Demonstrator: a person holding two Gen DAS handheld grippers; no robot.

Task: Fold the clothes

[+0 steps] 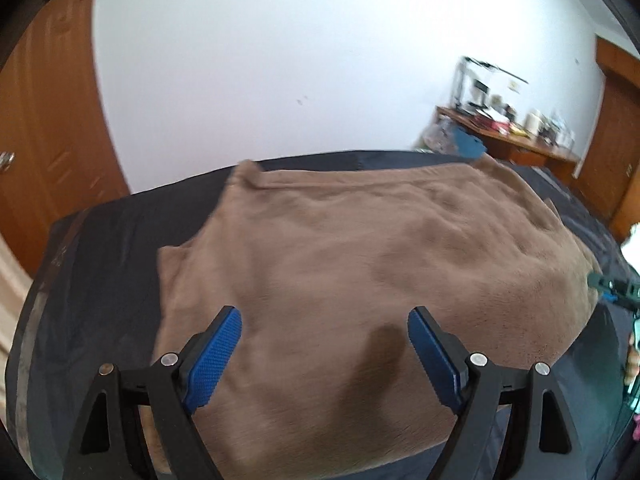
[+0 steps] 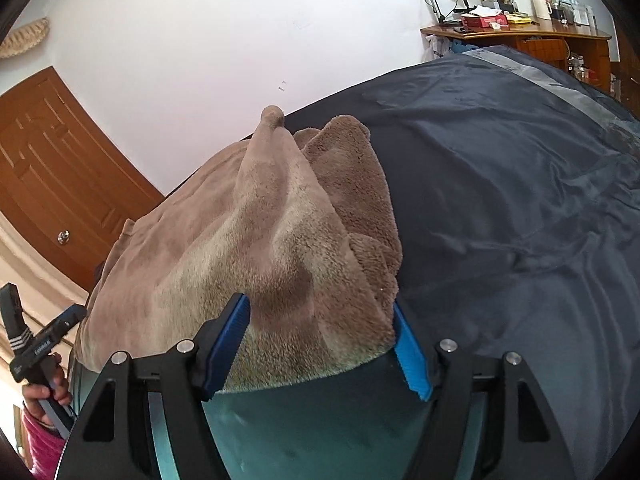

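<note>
A brown fleece garment (image 1: 360,248) lies spread on a bed with a dark navy cover (image 1: 120,240). My left gripper (image 1: 326,332) hovers over the garment's near part, open, with nothing between its blue pads (image 1: 216,356). In the right wrist view the garment (image 2: 240,248) bunches into a raised peak (image 2: 272,120), and its near right corner lies between the jaws of my right gripper (image 2: 322,320). Those jaws stand wide and their pads do not press the cloth. A hand holds the left gripper's handle (image 2: 40,344) at the left edge.
The navy cover (image 2: 500,200) stretches bare to the right of the garment. A cluttered wooden desk (image 2: 540,36) stands by the white wall behind the bed. A brown door (image 2: 60,168) is at the left, with more wooden doors (image 1: 40,140) at the sides.
</note>
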